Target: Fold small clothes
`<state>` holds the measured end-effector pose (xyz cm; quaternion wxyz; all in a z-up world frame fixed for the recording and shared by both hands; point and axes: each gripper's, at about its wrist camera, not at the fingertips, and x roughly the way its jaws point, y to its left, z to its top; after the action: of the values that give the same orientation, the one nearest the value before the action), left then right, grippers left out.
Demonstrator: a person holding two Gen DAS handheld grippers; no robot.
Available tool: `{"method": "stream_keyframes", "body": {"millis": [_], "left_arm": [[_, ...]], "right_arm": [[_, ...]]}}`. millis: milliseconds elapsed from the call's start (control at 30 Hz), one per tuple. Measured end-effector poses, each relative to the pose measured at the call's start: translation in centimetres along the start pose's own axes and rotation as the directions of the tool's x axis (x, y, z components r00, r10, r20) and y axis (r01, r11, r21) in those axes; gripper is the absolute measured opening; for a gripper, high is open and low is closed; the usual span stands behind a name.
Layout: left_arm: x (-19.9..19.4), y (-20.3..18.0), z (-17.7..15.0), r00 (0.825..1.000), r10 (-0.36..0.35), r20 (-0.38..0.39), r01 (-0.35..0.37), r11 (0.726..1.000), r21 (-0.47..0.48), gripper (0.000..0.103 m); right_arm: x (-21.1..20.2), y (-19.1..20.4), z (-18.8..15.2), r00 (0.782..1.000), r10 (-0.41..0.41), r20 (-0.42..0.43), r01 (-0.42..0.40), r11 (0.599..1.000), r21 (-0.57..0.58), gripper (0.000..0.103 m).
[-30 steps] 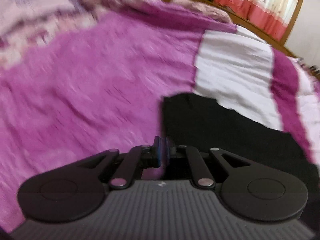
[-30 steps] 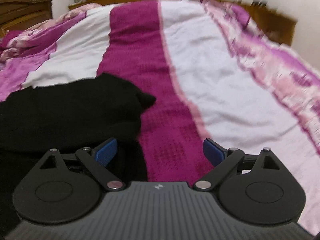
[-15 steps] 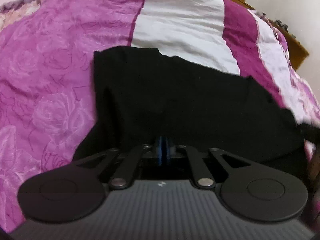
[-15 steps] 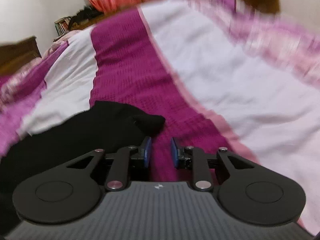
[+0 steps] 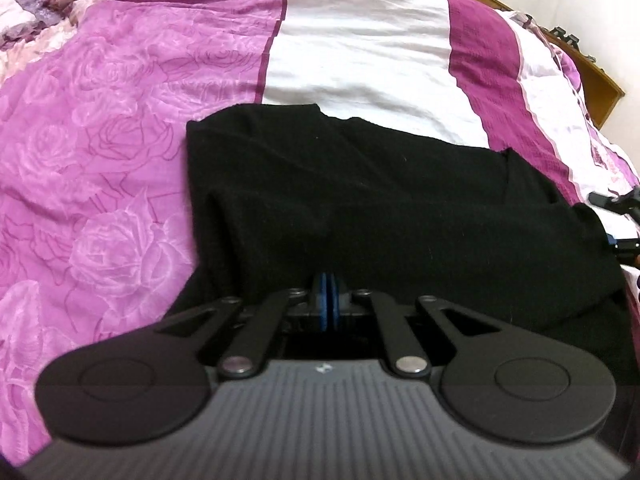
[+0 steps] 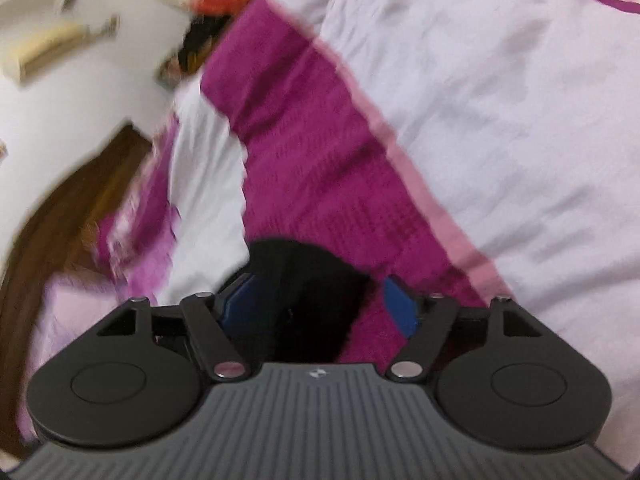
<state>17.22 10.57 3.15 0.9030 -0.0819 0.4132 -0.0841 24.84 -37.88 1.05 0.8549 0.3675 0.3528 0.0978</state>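
Both claws sit low over a bed. On the left claw (image 5: 329,295), the blue pads (image 5: 323,300) are pressed tight together. Black cloth lies right at their tips, but whether any of it is pinched between them cannot be told. On the right claw (image 6: 318,304), the blue pads (image 6: 396,310) stand wide apart, and a dark bit of cloth lies between them without being squeezed. That view is tilted and blurry.

Just past the left claw lies the black garment (image 5: 380,208). It is spread out on the bedspread (image 5: 100,140), with a fold down its left side and a little notch in its far edge. Its right end reaches toward the right claw, which peeks in at the right edge of the left view.

Under the garment, the bedspread has pink roses on the left, then a white stripe (image 5: 360,48), then a dark purple stripe (image 5: 480,52). Farther off is the brown wooden bed frame (image 5: 600,80), with a pale wall behind it.
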Motion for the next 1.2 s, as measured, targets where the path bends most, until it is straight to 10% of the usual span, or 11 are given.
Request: {"method": "stream_keyframes", "body": {"millis": [67, 400, 500, 567, 633, 667, 867, 1000, 1067, 1133, 1200], "left_arm": [[0.0, -0.2, -0.1, 1.000, 0.007, 0.004, -0.007, 1.000, 0.017, 0.006], [0.4, -0.6, 0.0, 1.000, 0.024, -0.011, -0.024, 0.998, 0.066, 0.005], [0.4, 0.0, 0.4, 1.000, 0.012, -0.017, -0.012, 1.000, 0.021, 0.005], [0.0, 0.4, 0.5, 1.000, -0.003, -0.014, 0.003, 1.000, -0.014, 0.005], [-0.9, 0.7, 0.5, 1.000, -0.015, 0.013, 0.015, 0.999, -0.029, 0.005], [-1.6, 0.8, 0.4, 0.999, -0.017, 0.033, 0.018, 0.999, -0.028, 0.005], [-6.3, 4.3, -3.0, 0.994, 0.109, -0.011, -0.110, 0.988, -0.111, 0.004], [-10.5, 6.7, -7.6, 1.000, 0.013, 0.007, -0.011, 0.975, -0.223, 0.005], [-13.2, 6.8, -9.1, 0.998, 0.010, 0.070, 0.007, 0.970, -0.242, 0.005], [-15.9, 6.9, -10.6, 0.989, -0.001, 0.149, 0.045, 0.955, -0.294, 0.018], [-18.2, 7.3, -12.8, 0.972, -0.039, 0.231, 0.126, 0.919, -0.374, 0.082]], "right_arm": [[0.9, 0.4, 0.3, 0.998, -0.070, -0.002, 0.070, 0.997, -0.020, 0.006], [2.3, 4.0, 4.1, 0.971, -0.237, 0.014, 0.232, 0.934, -0.272, 0.006], [0.6, 4.7, 2.9, 0.914, -0.375, 0.154, 0.404, 0.814, -0.416, 0.012], [-2.5, 4.4, 1.1, 0.957, -0.275, 0.097, 0.289, 0.859, -0.423, 0.025], [-5.3, 3.9, -1.8, 0.981, -0.194, 0.000, 0.179, 0.903, -0.392, 0.074], [-6.4, 3.8, -3.6, 0.982, -0.188, -0.023, 0.165, 0.909, -0.383, 0.080], [-11.2, 3.6, -14.5, 0.953, -0.298, 0.062, 0.295, 0.851, -0.434, 0.082], [-15.0, 6.1, -22.4, 0.912, -0.392, 0.124, 0.384, 0.706, -0.595, 0.083], [-17.2, 6.9, -24.4, 0.897, -0.419, 0.140, 0.417, 0.699, -0.580, 0.083], [-19.1, 7.2, -25.4, 0.910, -0.400, 0.112, 0.398, 0.761, -0.513, 0.084], [-21.3, 7.2, -26.9, 0.932, -0.353, 0.084, 0.351, 0.819, -0.454, 0.084]]}}
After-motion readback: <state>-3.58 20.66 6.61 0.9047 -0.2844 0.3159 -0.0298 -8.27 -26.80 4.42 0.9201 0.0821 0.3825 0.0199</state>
